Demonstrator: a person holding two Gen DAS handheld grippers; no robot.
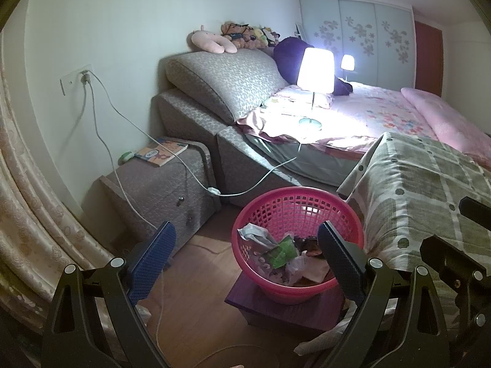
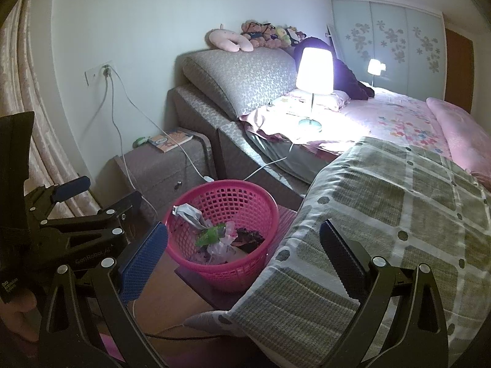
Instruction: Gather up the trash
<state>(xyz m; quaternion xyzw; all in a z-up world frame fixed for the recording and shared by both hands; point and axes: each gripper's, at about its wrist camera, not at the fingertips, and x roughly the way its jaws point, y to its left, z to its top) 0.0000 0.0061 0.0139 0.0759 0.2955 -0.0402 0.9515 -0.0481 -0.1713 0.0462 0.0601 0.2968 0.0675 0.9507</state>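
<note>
The pink basket (image 1: 297,242) stands on a small dark purple stool (image 1: 276,306) on the wooden floor, just beside the edge of the bed (image 1: 383,113), where a checked green blanket (image 1: 429,190) hangs over the side. Inside it lies the trash (image 1: 285,253): crumpled grey paper, a green wrapper, clear plastic and something dark.

Both tools hang above and short of the basket. The left gripper (image 1: 245,260) has its fingers spread wide with nothing between them, and its view looks straight down into the basket. The right gripper (image 2: 245,257) is likewise wide open and empty, with its far finger over the blanket's edge and its near one beside the basket rim.

By my judgement the gathering step looks finished or paused, since no loose litter shows on the floor or bed. The next move likely calls for either seeking further scraps or closing on the basket rim to carry it off; the rim is thin lattice, so a grasp would need one finger inside and one outside.
</note>
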